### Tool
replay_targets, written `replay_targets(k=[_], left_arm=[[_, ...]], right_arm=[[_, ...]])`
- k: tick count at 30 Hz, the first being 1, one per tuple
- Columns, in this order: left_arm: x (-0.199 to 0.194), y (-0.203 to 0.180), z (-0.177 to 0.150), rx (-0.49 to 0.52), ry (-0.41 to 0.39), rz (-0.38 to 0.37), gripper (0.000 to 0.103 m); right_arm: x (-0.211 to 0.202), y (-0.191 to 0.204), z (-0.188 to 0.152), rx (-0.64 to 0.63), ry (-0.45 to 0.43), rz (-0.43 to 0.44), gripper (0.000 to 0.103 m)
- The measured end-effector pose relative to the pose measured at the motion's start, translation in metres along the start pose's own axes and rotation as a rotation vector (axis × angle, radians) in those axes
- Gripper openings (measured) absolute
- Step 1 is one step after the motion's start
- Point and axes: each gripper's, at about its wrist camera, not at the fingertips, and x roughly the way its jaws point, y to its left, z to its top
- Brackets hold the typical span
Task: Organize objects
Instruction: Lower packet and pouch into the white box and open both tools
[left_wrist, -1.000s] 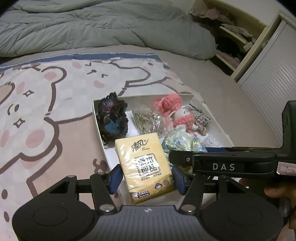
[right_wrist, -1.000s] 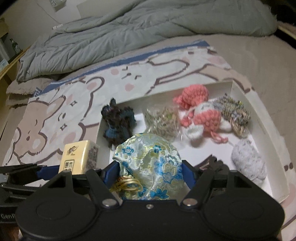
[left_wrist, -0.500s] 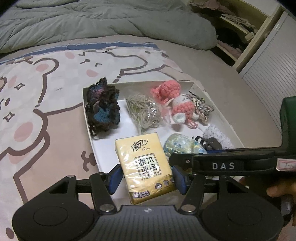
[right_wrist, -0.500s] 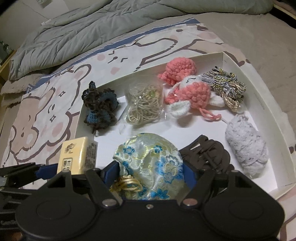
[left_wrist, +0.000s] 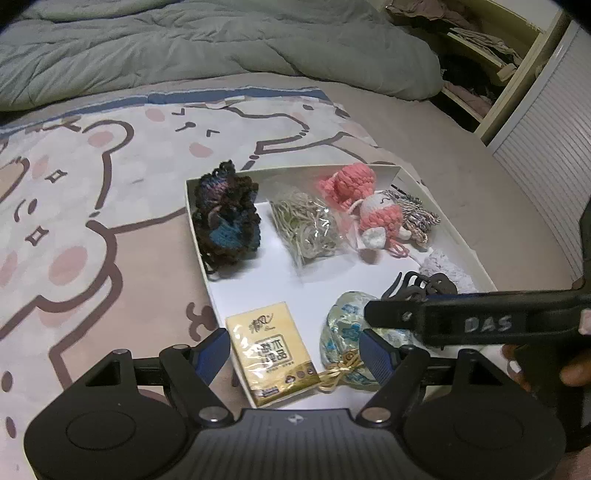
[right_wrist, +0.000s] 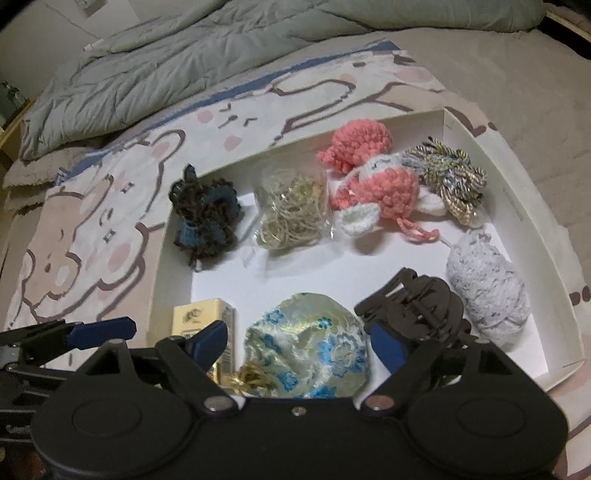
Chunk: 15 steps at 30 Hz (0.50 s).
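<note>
Soft yarn and cloth in a matt box

Crochet doll (right_wrist: 373, 184) looks rough; brocade pouch (right_wrist: 310, 354) shimmers (silky); tissue pack (left_wrist: 273, 354) wears glossy film; white box (right_wrist: 524, 206) seems smooth card.

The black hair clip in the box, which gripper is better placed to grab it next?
Right. The hair clip lies right beside the right gripper, whose fingers stand open around the brocade pouch. The left gripper is over the tissue pack, farther away.

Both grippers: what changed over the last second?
The left gripper opened and let go of the yellow tissue pack, which now lies in the white box. The right gripper also opened, releasing the brocade pouch beside it. Both had come lower and farther over the box. The crochet pieces, rubber-band bag, black hair claw and white yarn stayed put.
</note>
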Motion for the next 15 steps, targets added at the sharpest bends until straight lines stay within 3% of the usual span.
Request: replay_targets(k=[5, 15], left_arm=[[-0.008, 0.006, 0.003, -0.001, -0.014, 0.015, 0.078], [-0.041, 0.019, 0.009, 0.024, -0.074, 0.057, 0.088]], right_arm=[[-0.019, 0.009, 0.004, 0.003, -0.055, 0.039, 0.086], [-0.053, 0.032, 0.001, -0.061, -0.127, -0.021, 0.092]])
